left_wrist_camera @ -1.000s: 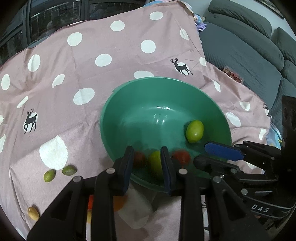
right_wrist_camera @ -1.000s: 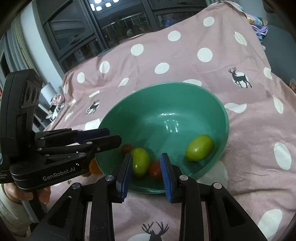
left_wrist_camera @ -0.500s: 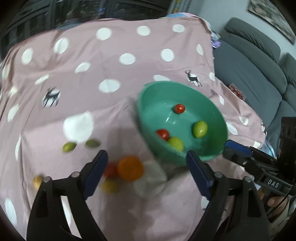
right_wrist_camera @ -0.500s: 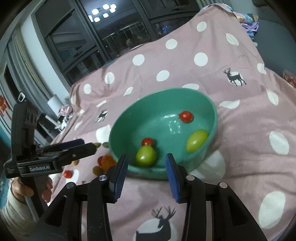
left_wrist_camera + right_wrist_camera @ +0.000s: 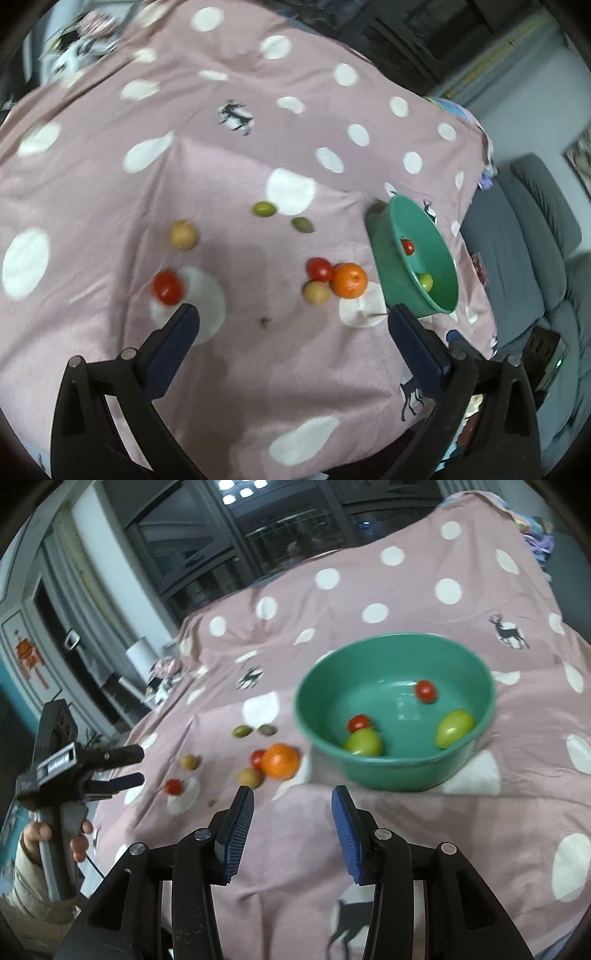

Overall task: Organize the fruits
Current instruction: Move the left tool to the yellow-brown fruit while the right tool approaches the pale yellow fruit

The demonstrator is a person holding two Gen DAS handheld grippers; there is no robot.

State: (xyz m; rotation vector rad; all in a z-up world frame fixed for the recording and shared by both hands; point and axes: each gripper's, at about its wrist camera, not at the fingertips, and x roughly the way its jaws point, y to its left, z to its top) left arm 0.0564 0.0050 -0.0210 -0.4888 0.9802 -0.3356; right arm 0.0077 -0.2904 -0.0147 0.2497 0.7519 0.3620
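Spotted cloth [image 5: 258, 369], seemingly bare before opening claws [image 5: 291, 325]

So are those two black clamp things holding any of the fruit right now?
No. The left gripper and the right gripper are both opening with nothing between their fingers; the fruit lies on the cloth or in the bowl.

The left gripper [image 5: 291, 325] hangs over the pink spotted cloth [image 5: 110, 177], its jaws opening wide with nothing between them. A green bowl [image 5: 391, 236] holds a small tomato [image 5: 408, 246] and a green fruit [image 5: 426, 281]. Just beside the bowl an orange [image 5: 349, 280] touches a tomato [image 5: 320, 269] and a tan fruit [image 5: 316, 292]. Farther from the bowl lie two olive-green fruits [image 5: 264, 209], another tan fruit [image 5: 183, 235] and another tomato [image 5: 167, 287].
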